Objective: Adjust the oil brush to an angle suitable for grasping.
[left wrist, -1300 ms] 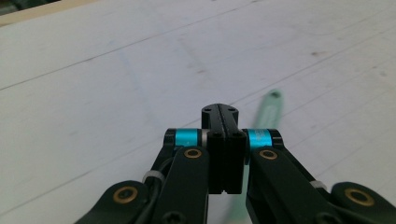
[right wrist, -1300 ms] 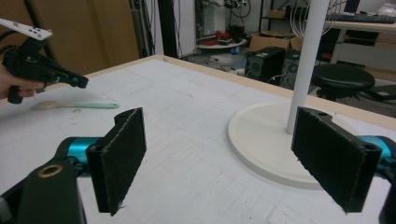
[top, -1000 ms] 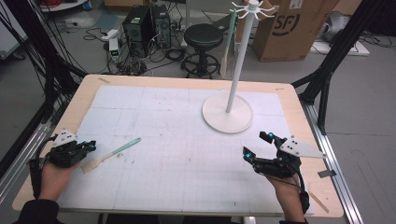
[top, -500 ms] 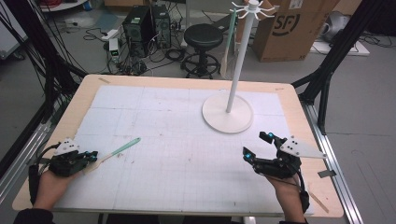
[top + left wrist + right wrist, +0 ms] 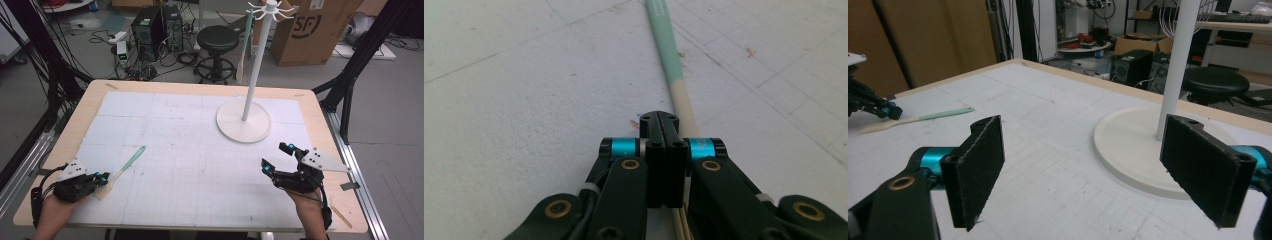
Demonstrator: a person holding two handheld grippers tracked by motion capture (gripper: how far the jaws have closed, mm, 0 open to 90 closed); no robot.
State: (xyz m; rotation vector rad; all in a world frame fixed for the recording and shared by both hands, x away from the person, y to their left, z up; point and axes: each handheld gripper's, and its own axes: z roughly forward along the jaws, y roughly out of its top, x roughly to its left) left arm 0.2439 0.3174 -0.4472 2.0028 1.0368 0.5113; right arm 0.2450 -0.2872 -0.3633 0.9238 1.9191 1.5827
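A spatula [image 5: 127,165] with a mint-green handle and a pale wooden blade lies on the white mat at the front left. My left gripper [image 5: 102,176] rests low over its wooden end, jaws shut together. In the left gripper view the spatula [image 5: 666,45] runs past the right side of the gripper's tips [image 5: 659,120] and under its body, not between the pads. My right gripper [image 5: 276,157] hovers at the front right, open and holding nothing. Its view looks between the pads [image 5: 1088,170] at the spatula [image 5: 923,118] and the left gripper [image 5: 873,102] at far left.
A white hook stand [image 5: 252,75] on a round base [image 5: 244,122] stands at the back right of the table [image 5: 310,107]. A second spatula [image 5: 246,47] seems to hang from its top. A stool, computers and a cardboard box sit on the floor beyond.
My left gripper has slid toward the near edge along the spatula's wooden end, and that end has swung slightly nearer with it. The right gripper has stayed put.
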